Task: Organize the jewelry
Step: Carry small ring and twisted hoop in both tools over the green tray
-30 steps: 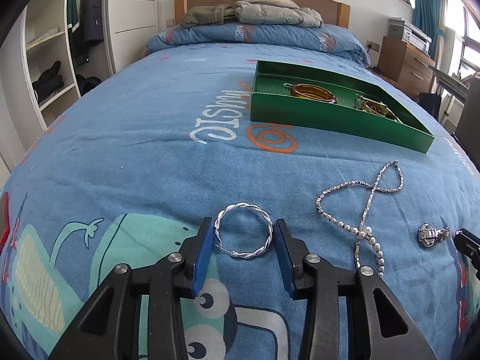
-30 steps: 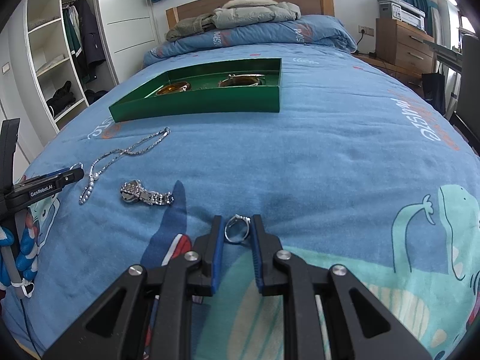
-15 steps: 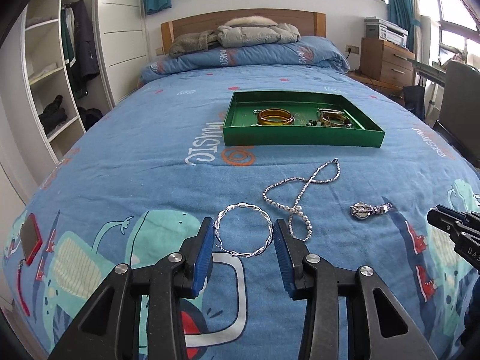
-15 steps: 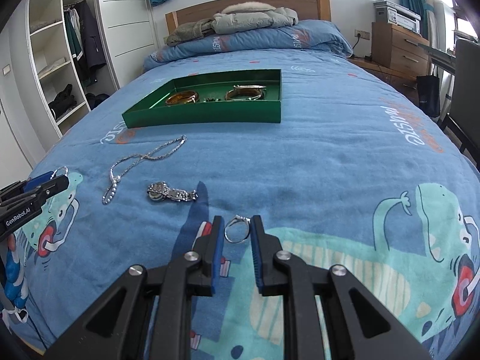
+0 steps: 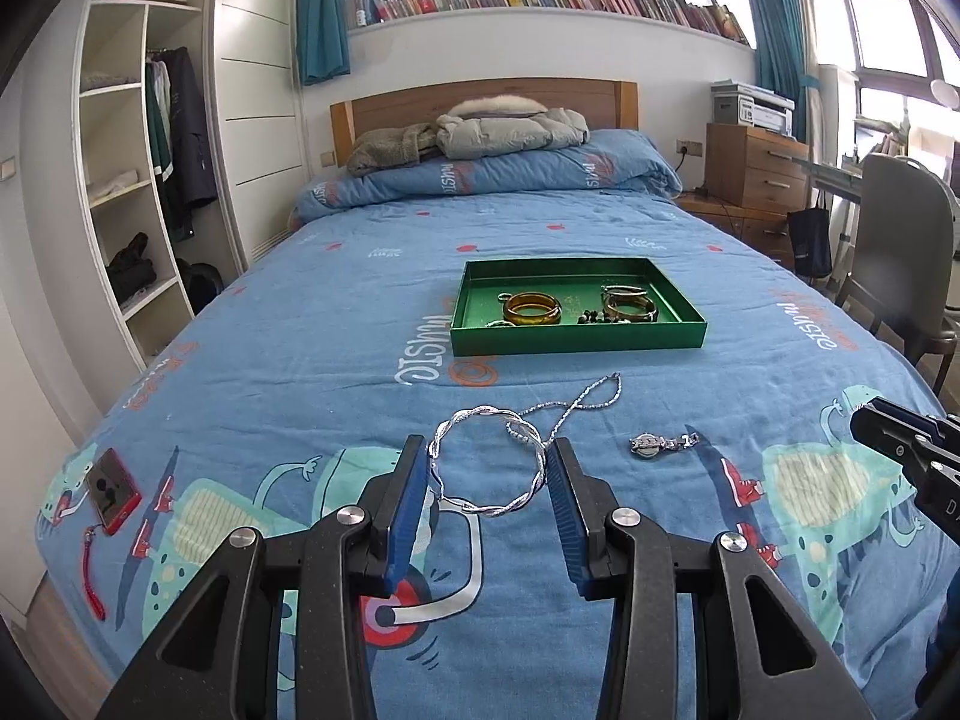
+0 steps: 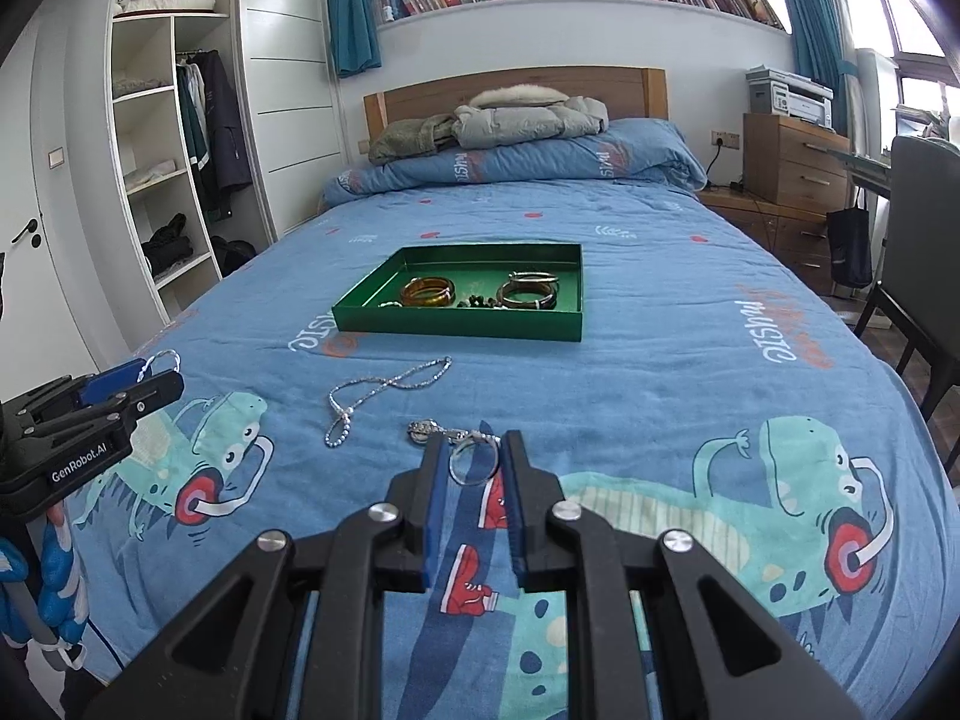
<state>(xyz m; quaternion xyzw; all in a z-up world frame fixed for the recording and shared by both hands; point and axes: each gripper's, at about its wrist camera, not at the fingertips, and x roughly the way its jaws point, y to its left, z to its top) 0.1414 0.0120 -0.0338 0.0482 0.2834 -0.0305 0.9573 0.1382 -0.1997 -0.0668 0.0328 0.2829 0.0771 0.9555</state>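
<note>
My left gripper point(image 5: 486, 468) is shut on a twisted silver bangle point(image 5: 487, 461) and holds it above the blue bedspread. My right gripper point(image 6: 474, 461) is shut on a small silver ring point(image 6: 473, 463), also lifted. A green tray point(image 5: 576, 345) lies mid-bed and holds an amber bangle point(image 5: 532, 308), dark bracelets point(image 5: 629, 306) and small beads. The tray shows in the right wrist view too point(image 6: 456, 323). A silver chain necklace point(image 5: 579, 405) and a silver watch-like piece point(image 5: 660, 442) lie on the bedspread between the tray and the grippers.
A red phone point(image 5: 112, 489) lies near the bed's left edge. A folded duvet and jackets point(image 5: 510, 132) sit at the headboard. Open wardrobe shelves point(image 5: 138, 192) stand left. A wooden drawer unit point(image 5: 759, 174) and a chair point(image 5: 900, 252) stand right.
Both grippers have risen and pulled back from the bedspread with the bangle and the ring held; the views now take in the whole bed and wall.
</note>
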